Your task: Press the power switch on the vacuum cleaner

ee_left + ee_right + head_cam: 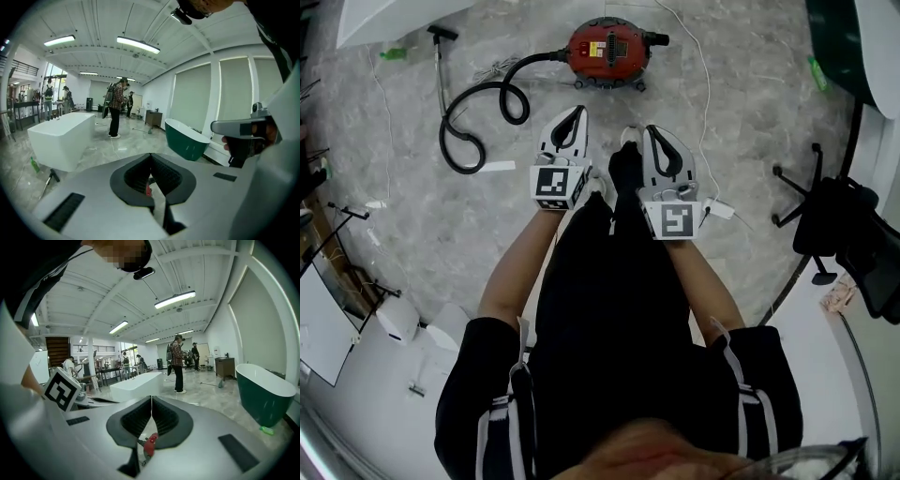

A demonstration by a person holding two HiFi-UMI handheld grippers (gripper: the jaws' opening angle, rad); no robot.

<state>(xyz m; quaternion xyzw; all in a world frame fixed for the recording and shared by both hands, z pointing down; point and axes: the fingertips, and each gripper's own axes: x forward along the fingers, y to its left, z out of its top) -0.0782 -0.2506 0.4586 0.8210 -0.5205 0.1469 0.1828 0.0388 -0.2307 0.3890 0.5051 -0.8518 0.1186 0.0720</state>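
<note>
Head view, left tool (577, 112) and right tool (654, 132) both closed, empty, well short of red vacuum cleaner (607, 52)

1. We are wearing a black short-sleeved top (609, 394), with white stripes (523, 412) running down each sleeve.
2. We are wearing black trousers (614, 272) and white shoes (629, 136).
3. We are carrying a left gripper (577, 112) and a right gripper (653, 131), both showing smooth pale grey shells around black teardrop openings.
4. Each is bearing a white cube printed with black square patterns: the left marker cube (555, 186) and the right marker cube (675, 220).
5. Black ribbed pads (164, 418) are lining the jaws, and dark rectangular slots (238, 452) are sitting in the grey shells.
</note>
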